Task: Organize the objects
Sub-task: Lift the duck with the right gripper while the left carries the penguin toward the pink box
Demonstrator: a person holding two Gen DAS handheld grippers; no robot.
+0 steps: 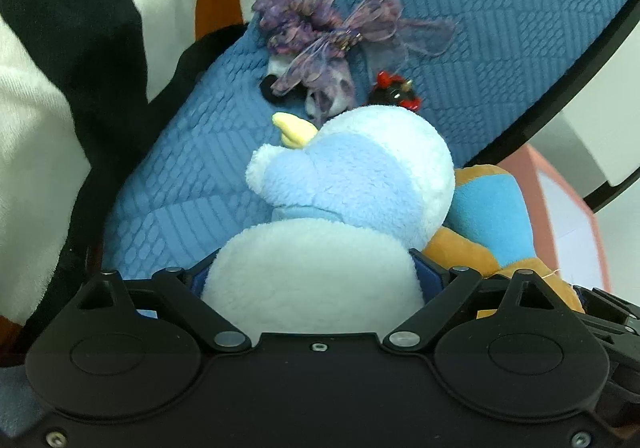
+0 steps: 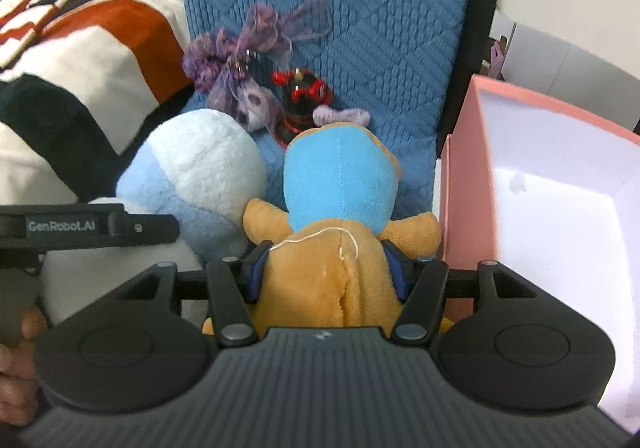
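Gripping its white fleecy body, the left gripper [image 1: 312, 268] held the pale blue and white plush penguin [image 1: 344, 183] clamped between its jaws; the toy's long axis ran forward along the fingers, head away from the gripper, its yellow beak [image 1: 294, 129] pointing ahead and slightly left. Just right of those jaws sat the tan plush toy with a bright blue hood [image 2: 340, 191], squeezed at the waist by the right gripper [image 2: 326, 268], its long axis likewise running forward, the back of its hood toward the camera. The two toys touched side by side. Ahead of both jaws rose a blue quilted cushion [image 2: 360, 7], with a purple gauze bow ornament [image 2: 256, 43] and a small black and red figurine [image 2: 300, 99] lying against it. Right of the right jaws stood an open pink cardboard box [image 2: 464, 183]; left of the left jaws lay a white, orange and black blanket [image 1: 48, 95].
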